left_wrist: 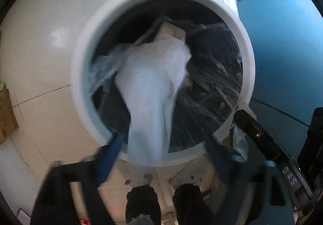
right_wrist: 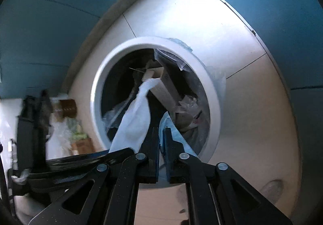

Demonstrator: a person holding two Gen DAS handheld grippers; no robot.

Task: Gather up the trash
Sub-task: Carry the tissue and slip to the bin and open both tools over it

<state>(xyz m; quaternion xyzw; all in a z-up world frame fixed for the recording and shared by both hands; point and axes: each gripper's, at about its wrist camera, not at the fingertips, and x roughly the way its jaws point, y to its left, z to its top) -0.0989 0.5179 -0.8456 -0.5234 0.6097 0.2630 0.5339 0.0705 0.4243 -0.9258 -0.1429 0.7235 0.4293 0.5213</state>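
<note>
A limp white plastic bag [left_wrist: 153, 87] is draped over the round white bin's rim [left_wrist: 80, 75]. Left tongs [left_wrist: 161, 156] are spread; right tongs [right_wrist: 161, 144] are pinching a pale blue scrap [right_wrist: 164, 124], which could get dropped outside.

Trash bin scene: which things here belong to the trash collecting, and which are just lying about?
Part of the job: white bin; white sheet hanging across its rim; left gripper; right gripper, pinching a pale blue wrapper.
Just lying about: cardboard box on the floor; blue wall.

White letters "DAS" on the black gripper arm [left_wrist: 290, 176], other print unreadable
</note>
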